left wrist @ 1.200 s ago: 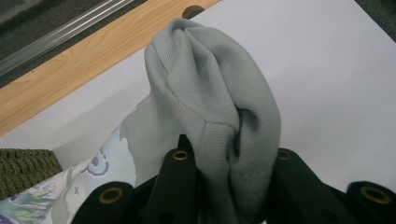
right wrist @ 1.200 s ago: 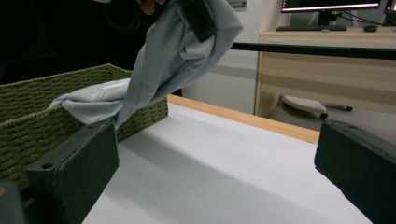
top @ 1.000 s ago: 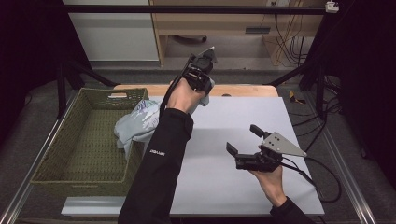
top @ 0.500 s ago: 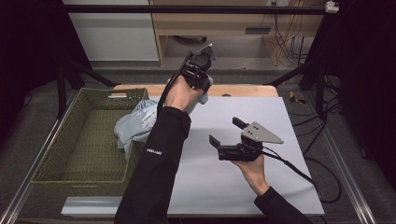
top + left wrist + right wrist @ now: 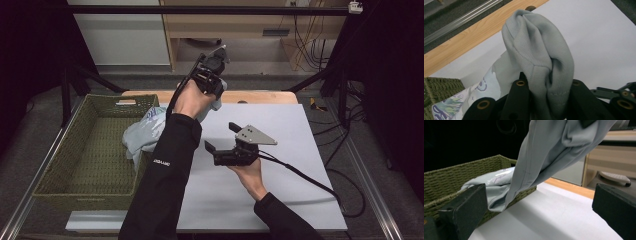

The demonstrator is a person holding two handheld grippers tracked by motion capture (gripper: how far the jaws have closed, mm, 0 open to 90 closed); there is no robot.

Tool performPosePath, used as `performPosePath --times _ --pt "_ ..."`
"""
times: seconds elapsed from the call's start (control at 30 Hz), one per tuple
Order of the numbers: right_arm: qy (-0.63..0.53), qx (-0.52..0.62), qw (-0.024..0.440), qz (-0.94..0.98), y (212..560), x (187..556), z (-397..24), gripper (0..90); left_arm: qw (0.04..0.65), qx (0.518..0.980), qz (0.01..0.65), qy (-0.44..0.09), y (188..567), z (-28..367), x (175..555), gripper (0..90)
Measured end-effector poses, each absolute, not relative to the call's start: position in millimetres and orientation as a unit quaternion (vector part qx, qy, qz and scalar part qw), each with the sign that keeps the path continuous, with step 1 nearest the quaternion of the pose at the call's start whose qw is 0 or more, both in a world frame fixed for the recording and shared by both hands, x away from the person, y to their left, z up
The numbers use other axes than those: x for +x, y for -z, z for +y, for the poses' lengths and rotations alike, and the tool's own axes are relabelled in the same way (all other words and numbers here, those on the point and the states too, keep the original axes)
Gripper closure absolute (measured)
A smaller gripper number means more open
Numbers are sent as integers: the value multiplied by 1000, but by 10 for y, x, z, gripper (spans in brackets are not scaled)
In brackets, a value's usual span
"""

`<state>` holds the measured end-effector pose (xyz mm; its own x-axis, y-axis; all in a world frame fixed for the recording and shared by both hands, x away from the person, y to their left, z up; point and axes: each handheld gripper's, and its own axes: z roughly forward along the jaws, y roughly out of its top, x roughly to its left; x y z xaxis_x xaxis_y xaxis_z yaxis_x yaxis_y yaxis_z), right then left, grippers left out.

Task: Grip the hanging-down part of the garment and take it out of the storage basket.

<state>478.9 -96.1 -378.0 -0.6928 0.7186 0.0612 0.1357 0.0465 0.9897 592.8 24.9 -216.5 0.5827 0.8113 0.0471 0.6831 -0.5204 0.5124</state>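
Right tongs (image 5: 220, 141) have slid leftward across the tabletop (image 5: 300, 150) toward its middle since the earlier frames, jaws spread wide with nothing between them; left tongs (image 5: 212, 67) sit where they were, raised above the far edge, clenched on the garment (image 5: 541, 57).

Garment position: pale grey-blue knit, top bunch pinched in your left tongs, the rest hanging down and trailing to the left edge of the tabletop; its lower end with a printed patch lies over the rim of the green wicker basket (image 5: 75, 150); from the right gripper view the cloth (image 5: 541, 160) drapes diagonally down onto the basket wall (image 5: 454, 177).

Handling, as I judge it: light, soft, no stiffness; it will sag and swing, and folds will slip if you pinch only one layer; ribbed hem in the left gripper view looks like the firmest bit; not fragile, but the weave of the basket could snag it.

Where to grab: take the hanging edge just below your left tongs, or the hem near the basket rim; pinch a seam or doubled fold, not a single flat layer; close fully before you pull the two ends apart.
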Motion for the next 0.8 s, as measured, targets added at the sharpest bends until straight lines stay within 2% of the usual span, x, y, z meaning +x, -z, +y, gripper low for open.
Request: performPosePath --times 0.5,0.8 --pt "-608 325 253 679 3861 5047 -609 7 220 863 431 -146 2161 246 5936 787" --pt "-603 330 228 689 3978 5189 -406 30 219 863 430 -145 2149 268 5936 787"
